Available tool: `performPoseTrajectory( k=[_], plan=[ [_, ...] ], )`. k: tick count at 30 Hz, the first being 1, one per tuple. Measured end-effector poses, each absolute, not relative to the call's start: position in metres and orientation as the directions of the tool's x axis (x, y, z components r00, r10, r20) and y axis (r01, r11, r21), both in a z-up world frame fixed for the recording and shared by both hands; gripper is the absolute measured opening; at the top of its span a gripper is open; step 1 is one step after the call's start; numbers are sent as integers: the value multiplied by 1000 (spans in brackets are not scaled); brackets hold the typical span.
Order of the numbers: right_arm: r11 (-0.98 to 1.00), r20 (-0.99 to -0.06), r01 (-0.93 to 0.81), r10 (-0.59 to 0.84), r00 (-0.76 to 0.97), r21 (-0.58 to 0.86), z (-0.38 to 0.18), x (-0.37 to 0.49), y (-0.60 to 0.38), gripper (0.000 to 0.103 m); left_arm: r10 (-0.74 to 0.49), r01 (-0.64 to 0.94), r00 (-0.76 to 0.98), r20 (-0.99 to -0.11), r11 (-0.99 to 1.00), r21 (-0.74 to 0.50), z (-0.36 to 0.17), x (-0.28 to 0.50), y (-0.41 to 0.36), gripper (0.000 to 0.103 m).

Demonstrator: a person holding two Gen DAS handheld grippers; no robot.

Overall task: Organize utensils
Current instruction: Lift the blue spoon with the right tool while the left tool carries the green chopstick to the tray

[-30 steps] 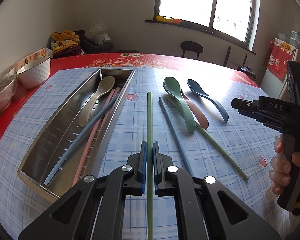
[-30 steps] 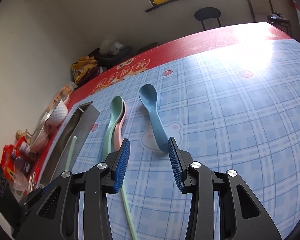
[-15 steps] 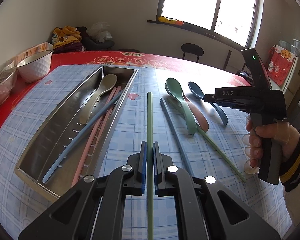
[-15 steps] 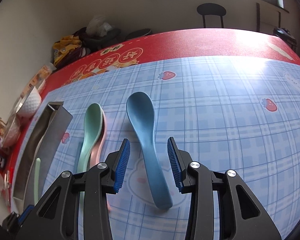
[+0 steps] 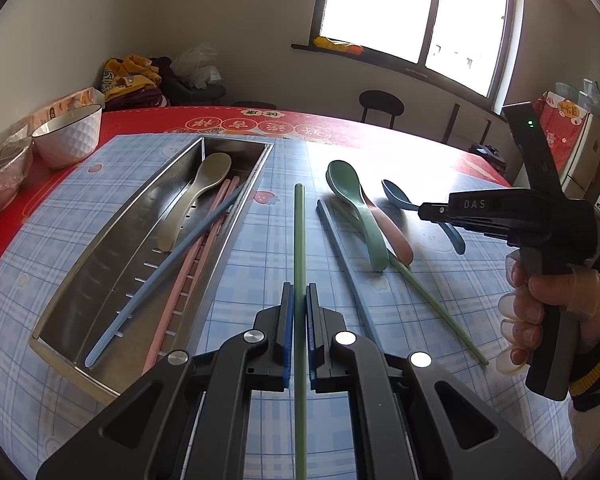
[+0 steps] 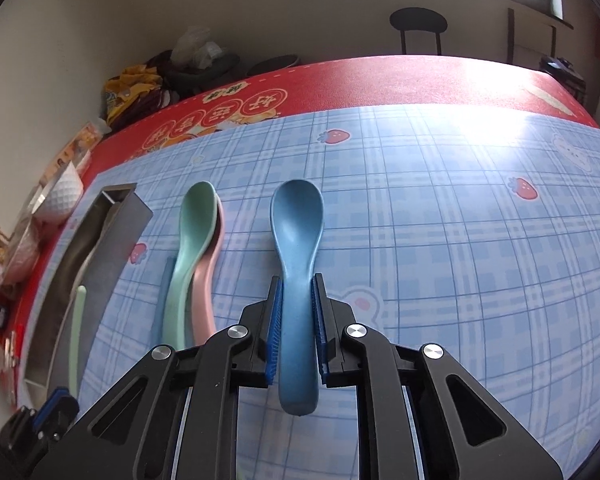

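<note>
The left gripper (image 5: 299, 312) is closed on a green chopstick (image 5: 299, 240), which points forward just beside the steel tray (image 5: 100, 276). The right gripper (image 6: 296, 312) has just been closing, and its pads now press the handle of the blue spoon (image 6: 296, 232) (the bowl lies on the checked cloth (image 6: 440, 240)). A green spoon (image 6: 192, 232) lies over a pink spoon (image 6: 206, 284), between the tray and the blue one.

I note a blue spoon (image 6: 296, 240), green spoon (image 6: 192, 232) over pink spoon (image 6: 206, 280), blue-plaid tablecloth (image 6: 440, 240) with strawberries, red border.
</note>
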State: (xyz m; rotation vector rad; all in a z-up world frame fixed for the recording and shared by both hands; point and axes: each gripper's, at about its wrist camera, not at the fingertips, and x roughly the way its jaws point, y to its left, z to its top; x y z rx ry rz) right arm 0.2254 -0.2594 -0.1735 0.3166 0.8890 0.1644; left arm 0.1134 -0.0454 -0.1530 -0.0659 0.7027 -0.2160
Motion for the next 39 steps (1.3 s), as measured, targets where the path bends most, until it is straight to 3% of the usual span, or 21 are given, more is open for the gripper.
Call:
performPoseTrajectory(
  k=[9, 29, 31, 33, 39],
  plan=[
    [783, -543, -43, 468, 698, 620, -177, 172, -257, 14, -243, 192, 738, -629, 970, -149, -153, 114, -45, 6],
    [724, -605, -58, 615, 506, 688, -214, 196, -235, 14, -241, 200, 733, -636, 970, -137, -154, 115, -48, 6],
    [716, -595, -57, 619, 512, 695, -216, 196, -238, 14, -244, 200, 733, -635, 969, -141, -154, 115, -47, 6],
    [699, -571, -64, 631, 525, 712, -215, 194, -240, 7, -248, 201, 733, -634, 968, -148, -154, 115, -46, 6],
    [703, -529, -113, 622, 578, 702, -204, 185, -242, 7, -262, 210, 735, -626, 965, -158, -154, 115, -45, 6]
  ],
)
